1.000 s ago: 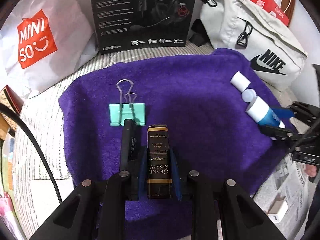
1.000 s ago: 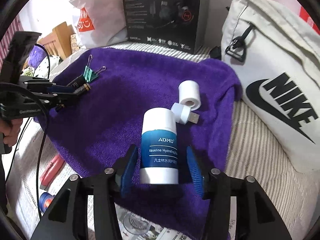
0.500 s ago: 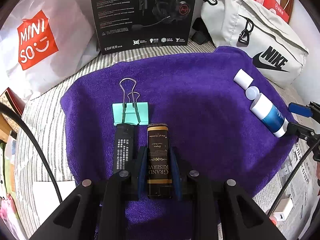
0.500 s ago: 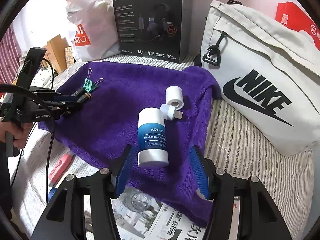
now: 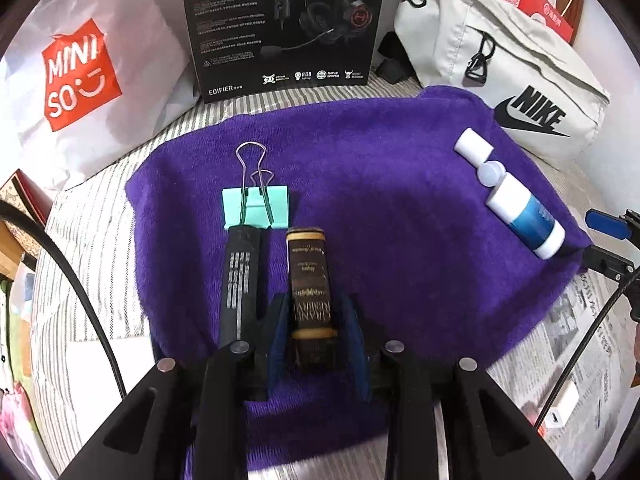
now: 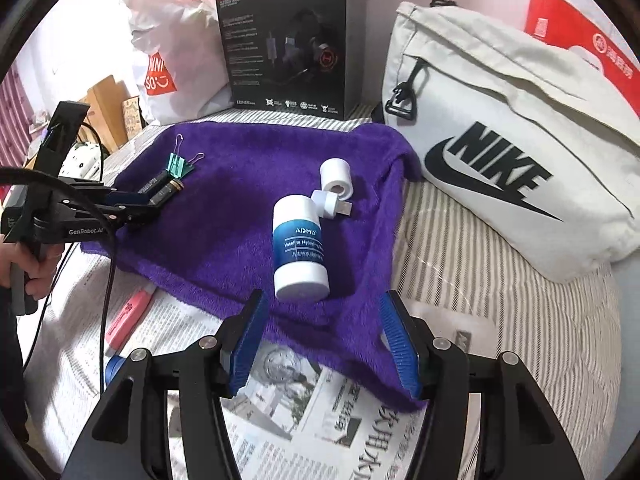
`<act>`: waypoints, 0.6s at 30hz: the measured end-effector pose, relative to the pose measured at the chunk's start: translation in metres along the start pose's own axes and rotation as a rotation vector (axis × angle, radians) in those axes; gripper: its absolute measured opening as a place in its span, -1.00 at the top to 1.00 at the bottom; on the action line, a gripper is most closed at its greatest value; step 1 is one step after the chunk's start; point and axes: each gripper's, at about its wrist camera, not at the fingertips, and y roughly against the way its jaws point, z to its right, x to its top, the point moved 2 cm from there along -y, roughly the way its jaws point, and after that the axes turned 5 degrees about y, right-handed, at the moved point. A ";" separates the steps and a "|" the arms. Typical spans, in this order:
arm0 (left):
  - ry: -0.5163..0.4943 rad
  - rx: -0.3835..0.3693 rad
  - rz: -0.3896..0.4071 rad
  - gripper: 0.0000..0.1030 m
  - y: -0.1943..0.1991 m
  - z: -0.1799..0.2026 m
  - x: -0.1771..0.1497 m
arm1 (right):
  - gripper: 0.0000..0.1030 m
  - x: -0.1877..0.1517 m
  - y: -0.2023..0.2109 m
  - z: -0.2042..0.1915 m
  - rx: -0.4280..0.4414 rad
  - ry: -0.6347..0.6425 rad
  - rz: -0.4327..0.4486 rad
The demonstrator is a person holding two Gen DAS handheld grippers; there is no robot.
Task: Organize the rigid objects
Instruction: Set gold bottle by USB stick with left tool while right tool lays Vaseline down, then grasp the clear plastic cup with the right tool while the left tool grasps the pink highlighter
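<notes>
A dark brown box (image 5: 310,276) with gold lettering lies on the purple towel (image 5: 400,208) between the pads of my left gripper (image 5: 316,336). Its jaws are opening and a thin gap shows beside the box. A black stick (image 5: 240,272) lies parallel on its left, below a mint binder clip (image 5: 256,208). At the towel's right edge lie a white and blue bottle (image 6: 298,248), a small white USB plug (image 6: 332,204) and a white roll (image 6: 337,178). My right gripper (image 6: 322,320) stands open just short of the bottle's base, holding nothing.
A black headset box (image 5: 284,28), a white shopping bag (image 5: 80,80) and a pale Nike bag (image 6: 500,160) line the far side. Newspaper (image 6: 304,420) covers the near edge, with a pink marker (image 6: 128,316) on it. A white charger (image 5: 560,408) lies right of the towel.
My right gripper let go of the bottle, widened its jaws and drew back and upward. The bottle stays on the towel. My left gripper's pads eased slightly off the brown box.
</notes>
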 end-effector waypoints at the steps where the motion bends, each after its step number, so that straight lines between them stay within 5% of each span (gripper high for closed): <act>1: 0.004 -0.002 0.005 0.46 0.004 0.000 -0.002 | -0.12 -0.003 0.005 0.000 -0.003 -0.006 0.004; 5: 0.021 0.003 0.031 0.16 0.022 -0.001 -0.010 | -0.13 -0.014 0.018 -0.002 -0.003 -0.018 0.010; 18: 0.033 0.012 0.072 0.13 0.072 0.004 -0.060 | -0.11 -0.045 -0.004 -0.034 0.000 0.020 -0.029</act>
